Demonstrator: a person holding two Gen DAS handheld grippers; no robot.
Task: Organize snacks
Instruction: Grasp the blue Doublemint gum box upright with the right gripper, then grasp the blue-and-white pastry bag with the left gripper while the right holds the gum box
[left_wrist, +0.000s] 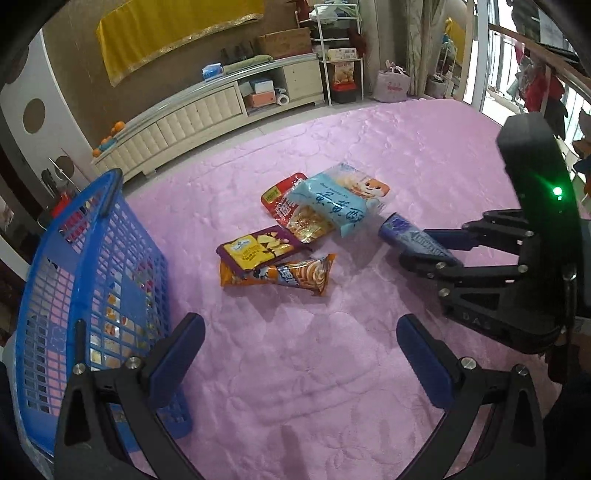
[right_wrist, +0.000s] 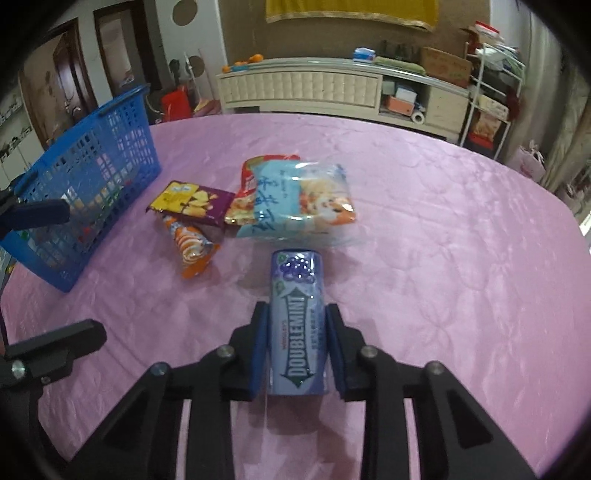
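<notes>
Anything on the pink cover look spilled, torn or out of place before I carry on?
Nothing spilled or torn. The remaining packets lie loosely overlapped: the light blue bag on the red packet, the purple chip packet on the orange one. The Doublemint bottle lies on its side between the right gripper pads.

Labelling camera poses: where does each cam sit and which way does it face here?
Left wrist: on the left gripper, angled down over the pink cover; its open fingers show, blue basket alongside, right gripper opposite.
Right wrist: on the right gripper, angled down at the Doublemint bottle between its pads.
Shared: bottle, basket, snack packets.
</notes>
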